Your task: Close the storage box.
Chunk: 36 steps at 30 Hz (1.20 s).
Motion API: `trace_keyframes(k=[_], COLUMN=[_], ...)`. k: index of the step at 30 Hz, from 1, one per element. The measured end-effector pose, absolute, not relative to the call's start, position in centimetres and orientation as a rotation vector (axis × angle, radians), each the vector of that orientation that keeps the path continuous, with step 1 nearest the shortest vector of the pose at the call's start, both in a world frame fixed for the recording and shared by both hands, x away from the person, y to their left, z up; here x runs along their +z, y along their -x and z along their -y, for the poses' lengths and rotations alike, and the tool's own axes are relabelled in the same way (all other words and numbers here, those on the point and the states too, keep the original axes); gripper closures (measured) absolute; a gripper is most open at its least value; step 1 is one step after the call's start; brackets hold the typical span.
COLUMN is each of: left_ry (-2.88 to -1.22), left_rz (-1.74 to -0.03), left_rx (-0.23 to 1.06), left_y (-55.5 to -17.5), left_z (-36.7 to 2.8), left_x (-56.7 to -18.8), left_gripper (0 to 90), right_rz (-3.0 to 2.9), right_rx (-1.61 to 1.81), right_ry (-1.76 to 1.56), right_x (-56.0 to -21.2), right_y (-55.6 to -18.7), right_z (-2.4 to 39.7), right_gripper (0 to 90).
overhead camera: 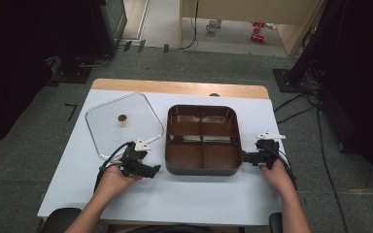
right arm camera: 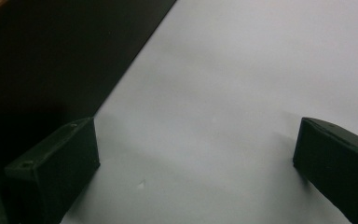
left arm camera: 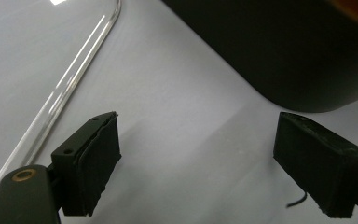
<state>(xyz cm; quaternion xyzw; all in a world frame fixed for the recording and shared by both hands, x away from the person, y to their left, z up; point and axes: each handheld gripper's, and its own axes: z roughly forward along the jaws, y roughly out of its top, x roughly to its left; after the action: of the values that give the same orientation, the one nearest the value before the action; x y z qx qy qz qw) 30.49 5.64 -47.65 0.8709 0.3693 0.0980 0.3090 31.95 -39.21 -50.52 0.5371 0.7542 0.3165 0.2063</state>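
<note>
so over on your left there's one clear square glass lid with a metal rim and a small brown knob (overhead camera: 124, 124), lying flat on the white table sheet (overhead camera: 184, 191), nothing on it. your left gripper (overhead camera: 156, 169) sits just past its near right corner, jaws spread wide with nothing but bare sheet between them, pointing at the pot's near left corner. in the left gripper view the lid rim (left arm camera: 70, 84) runs along one side and the pot's dark wall (left arm camera: 279, 51) sits up top.

middle: one dark brown square pot split into four compartments (overhead camera: 202, 139), all four look empty, just shiny brown bottoms.

right side: your right gripper (overhead camera: 245, 157) is right up against the pot's near right corner, jaws also wide apart, holding nothing, with the pot wall (right arm camera: 51, 60) beside one jaw.

count: one lid, one pot, two grippers.
</note>
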Motion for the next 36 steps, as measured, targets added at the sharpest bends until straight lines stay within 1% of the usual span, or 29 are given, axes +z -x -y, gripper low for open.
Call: trace_keyframes(k=[4, 8, 11, 14, 17, 18, 21, 29, 36], left_ry=[-2.285, -2.269, -2.269, -2.269, -2.260, -2.259, -2.254, -2.219, -2.227], left_rz=[-0.980, -0.971, -0.964, -0.958, -0.956, -0.956, -0.958, -1.001, -1.017], left_rx=[0.266, 0.235, 0.252, 0.273, 0.264, 0.263, 0.272, 0.298, 0.310], left_y=[-31.1, -31.6, -32.1, -32.5, -33.1, -33.2, -33.7, -35.3, -36.5], left_z=[-6.4, -7.0, -7.4, -7.8, -8.3, -8.4, -8.9, -10.4, -11.0], left_x=[-46.8, -46.3, -46.0, -45.7, -45.5, -45.5, -45.2, -44.4, -44.2], left_gripper=[14.7, 14.7, 14.7, 17.5, 19.1, 21.6, 23.4, 24.5, 24.5], right_rz=[-2.101, -2.101, -2.101, -2.101, -2.101, -2.101, -2.100, -2.100, -2.100], right_rx=[0.882, 0.882, 0.882, 0.882, 0.882, 0.882, 0.883, 0.883, 0.883], right_ry=[-1.496, -1.496, -1.496, -1.496, -1.496, -1.496, -1.496, -1.498, -1.498], right_x=[-50.5, -50.5, -50.5, -50.5, -50.5, -50.5, -50.5, -50.5, -50.5], right_y=[-31.9, -31.9, -31.9, -31.9, -31.9, -31.9, -31.9, -31.9, -31.9], right_z=[39.2, 39.2, 39.2, 39.2, 39.2, 39.2, 39.2, 39.2, 39.2], right_gripper=[0.0, 0.0, 0.0, 0.0, 0.0, 0.0, 0.0, 0.0, 0.0])
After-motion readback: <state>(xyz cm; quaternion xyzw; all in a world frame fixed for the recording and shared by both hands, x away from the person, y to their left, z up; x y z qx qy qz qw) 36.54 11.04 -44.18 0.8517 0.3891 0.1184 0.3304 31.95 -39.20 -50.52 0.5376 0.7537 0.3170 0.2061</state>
